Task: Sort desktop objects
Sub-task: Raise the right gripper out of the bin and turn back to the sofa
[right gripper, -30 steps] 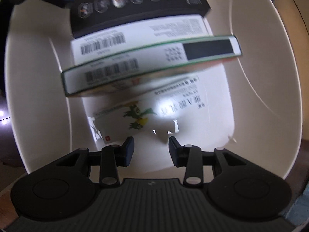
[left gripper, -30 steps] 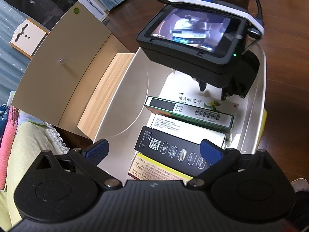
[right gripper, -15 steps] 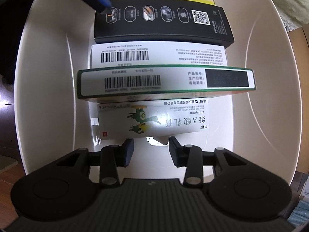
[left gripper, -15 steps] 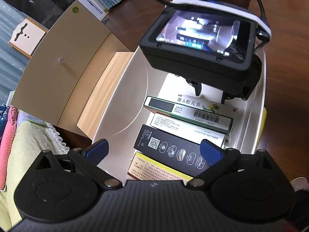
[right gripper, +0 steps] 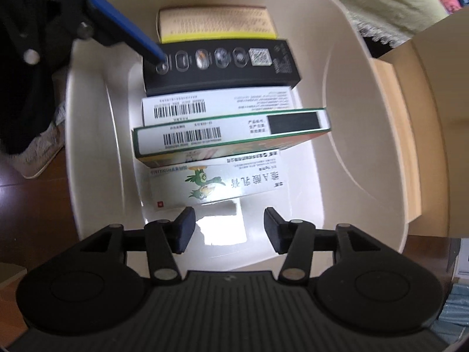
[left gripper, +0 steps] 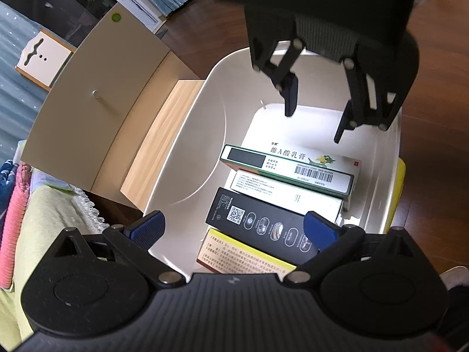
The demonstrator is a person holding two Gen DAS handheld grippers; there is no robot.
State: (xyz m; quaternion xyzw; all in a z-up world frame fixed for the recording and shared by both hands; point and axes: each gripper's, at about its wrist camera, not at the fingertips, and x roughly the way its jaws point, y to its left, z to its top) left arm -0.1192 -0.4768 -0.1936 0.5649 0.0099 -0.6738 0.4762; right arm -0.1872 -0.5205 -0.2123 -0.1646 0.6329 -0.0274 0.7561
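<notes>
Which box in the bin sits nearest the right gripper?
The white parrot-print box, lying flat at the row's end, just ahead of the right gripper; the green-edged, white, black and yellow boxes lie beyond it.

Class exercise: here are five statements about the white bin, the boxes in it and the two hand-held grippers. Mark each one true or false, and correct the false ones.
1. The white bin holds several boxes in a row. True.
2. The right hand-held gripper is clamped on the box with the parrot picture. False: its jaws are opening, with nothing between them.
3. The black box lies between a yellow-edged box and a white box. True.
4. The left hand-held gripper has red pads. False: they are blue.
5. The bin stands on a green cloth. False: it stands on a dark wooden surface.
</notes>
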